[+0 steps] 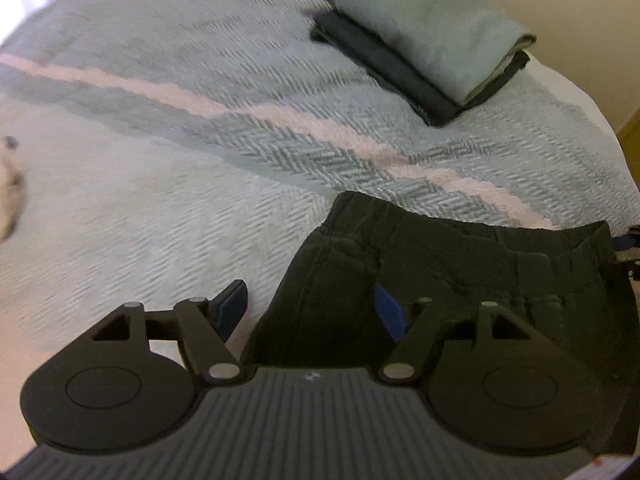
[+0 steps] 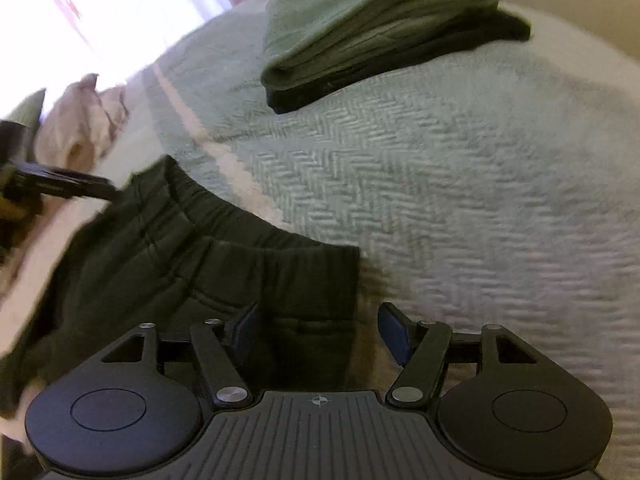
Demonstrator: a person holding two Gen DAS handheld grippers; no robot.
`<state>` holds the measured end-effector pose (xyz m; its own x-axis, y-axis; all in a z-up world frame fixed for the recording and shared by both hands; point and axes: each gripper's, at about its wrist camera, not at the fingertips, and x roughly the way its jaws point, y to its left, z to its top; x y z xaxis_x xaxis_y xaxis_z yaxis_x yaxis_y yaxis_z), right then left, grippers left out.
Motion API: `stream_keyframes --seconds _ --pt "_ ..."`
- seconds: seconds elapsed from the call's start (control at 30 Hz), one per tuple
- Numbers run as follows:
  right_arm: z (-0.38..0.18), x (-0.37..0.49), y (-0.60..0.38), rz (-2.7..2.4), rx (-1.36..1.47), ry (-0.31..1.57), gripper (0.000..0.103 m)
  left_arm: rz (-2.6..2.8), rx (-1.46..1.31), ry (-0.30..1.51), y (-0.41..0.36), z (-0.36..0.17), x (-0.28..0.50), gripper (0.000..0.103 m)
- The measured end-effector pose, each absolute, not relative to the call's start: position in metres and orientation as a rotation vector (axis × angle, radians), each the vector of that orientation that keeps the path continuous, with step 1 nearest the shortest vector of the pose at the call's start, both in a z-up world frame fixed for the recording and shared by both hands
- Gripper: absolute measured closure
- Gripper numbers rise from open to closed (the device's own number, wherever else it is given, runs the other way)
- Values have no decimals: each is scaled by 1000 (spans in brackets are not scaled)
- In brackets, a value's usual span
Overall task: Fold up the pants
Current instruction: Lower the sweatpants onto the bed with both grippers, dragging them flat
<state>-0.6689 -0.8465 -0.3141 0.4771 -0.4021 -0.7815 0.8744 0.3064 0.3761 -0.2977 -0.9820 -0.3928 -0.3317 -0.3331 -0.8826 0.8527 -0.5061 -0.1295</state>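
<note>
Both grippers, left (image 1: 310,308) and right (image 2: 320,328), stand with fingers spread, straddling opposite waistband corners of the dark pants (image 2: 208,276) without clamping them. Folding looks unfinished; a folded pile (image 2: 380,36) lies beyond the fingertips.

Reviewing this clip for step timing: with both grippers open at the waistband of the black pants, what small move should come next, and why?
Probably close both grippers. The left gripper and right gripper each straddle a waistband corner of the black pants with jaws open, so nothing is held; the pants must be gripped before any fold.
</note>
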Motion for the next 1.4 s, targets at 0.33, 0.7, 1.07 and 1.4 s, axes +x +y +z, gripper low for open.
stream_keyframes --seconds 0.33,0.7,1.07,1.4 --pt "-262 -704 -831 -958 1061 406 93 -1928 1126 717 -969 -351 -321 96" --pt "-232 -799 -833 -1341 1051 359 82 -2097 1018 595 -1029 -295 -442 79" --pt "-211 -715 -801 -1054 864 507 64 -1743 921 678 -905 -260 -259 63" --pt "-216 -498 -745 -543 607 721 59 -1386 953 747 -632 -281 -76 51"
